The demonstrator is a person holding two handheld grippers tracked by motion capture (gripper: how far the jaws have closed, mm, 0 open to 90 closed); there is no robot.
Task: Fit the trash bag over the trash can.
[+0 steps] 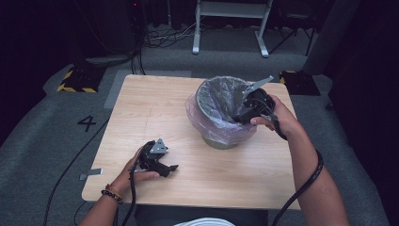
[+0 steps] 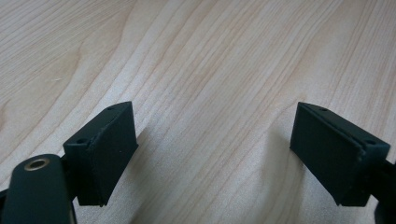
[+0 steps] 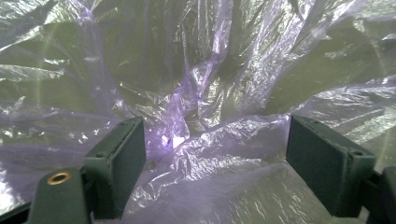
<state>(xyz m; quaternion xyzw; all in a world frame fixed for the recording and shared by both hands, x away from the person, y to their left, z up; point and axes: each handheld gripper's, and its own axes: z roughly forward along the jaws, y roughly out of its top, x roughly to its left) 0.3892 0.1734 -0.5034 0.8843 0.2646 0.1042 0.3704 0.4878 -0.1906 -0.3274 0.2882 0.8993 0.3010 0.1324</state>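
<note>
Crinkled liner (image 3: pixel 196 154) bunches between the right hand-held gripper's (image 3: pixel 215 163) wide-open, empty jaws inside the bin (image 1: pixel 207 94) on the table (image 1: pixel 155 108). Closing carelessly may tear the film or tip the bin, since the left hand-held gripper (image 2: pixel 215 149), open and empty, rests far off.

One bin (image 1: pixel 214 96), one plastic liner (image 1: pixel 221 127), two hand-held grippers, left (image 1: pixel 173 168) and right (image 1: pixel 241 113), apparently one table (image 1: pixel 155 108)
</note>
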